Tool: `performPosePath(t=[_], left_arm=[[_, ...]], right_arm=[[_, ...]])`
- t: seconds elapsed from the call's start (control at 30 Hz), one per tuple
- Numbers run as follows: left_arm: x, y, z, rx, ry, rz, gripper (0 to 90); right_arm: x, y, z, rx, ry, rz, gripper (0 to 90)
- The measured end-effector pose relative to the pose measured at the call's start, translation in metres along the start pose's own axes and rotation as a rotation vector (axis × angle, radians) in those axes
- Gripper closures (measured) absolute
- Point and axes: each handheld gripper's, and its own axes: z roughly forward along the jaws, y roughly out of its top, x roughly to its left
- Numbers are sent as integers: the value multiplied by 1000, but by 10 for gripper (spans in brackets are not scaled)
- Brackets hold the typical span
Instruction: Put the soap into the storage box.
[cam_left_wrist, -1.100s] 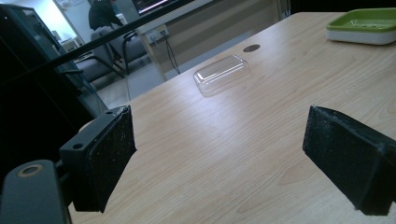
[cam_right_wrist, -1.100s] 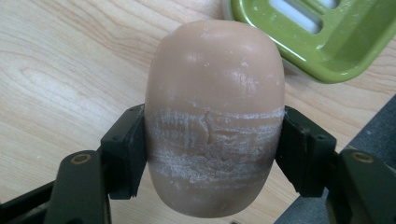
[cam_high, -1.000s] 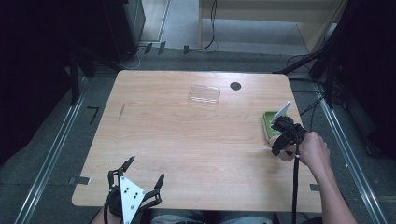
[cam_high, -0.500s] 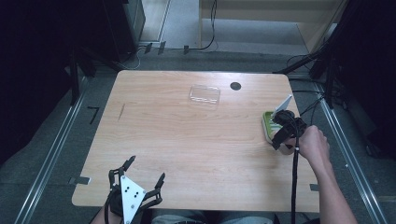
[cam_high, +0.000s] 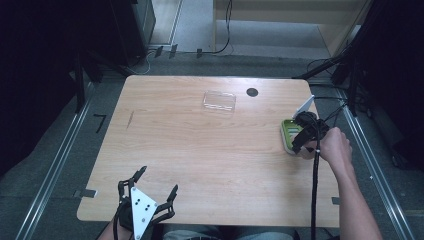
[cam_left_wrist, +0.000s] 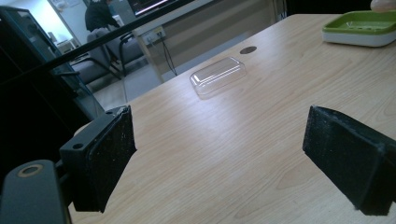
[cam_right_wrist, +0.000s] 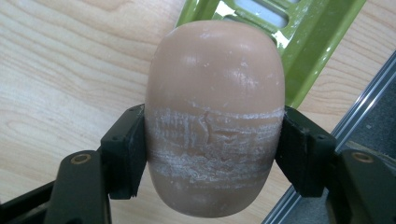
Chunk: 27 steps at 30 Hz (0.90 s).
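Note:
My right gripper (cam_right_wrist: 212, 154) is shut on a rounded tan bar of soap (cam_right_wrist: 215, 93), its pads pressing both sides. In the high view that gripper (cam_high: 304, 135) hangs over the green soap dish (cam_high: 288, 131) at the table's right edge, with a hand behind it. The dish (cam_right_wrist: 299, 32) lies just beyond the soap in the right gripper view. A clear plastic lid (cam_high: 219, 101) rests flat at the far middle of the table. My left gripper (cam_high: 150, 192) stands open at the near left edge, nothing between its pads (cam_left_wrist: 107, 158). The lid (cam_left_wrist: 218, 75) and dish (cam_left_wrist: 359, 28) lie far ahead of it.
The wooden table (cam_high: 200, 150) has a dark round hole (cam_high: 252, 92) near its far edge, right of the lid. Metal rails (cam_high: 55, 165) run along the floor on both sides. The table's right edge lies close to the dish.
My right gripper with the soap has shifted a little toward the far side, over the green dish. The left gripper has stayed where it was.

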Motion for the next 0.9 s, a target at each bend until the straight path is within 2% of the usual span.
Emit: performPosePath(t=[0.9], left_arm=[[0,0,0,-1,0,2,99]], right_arm=[[-22,29,9,-46,41,135,337]])
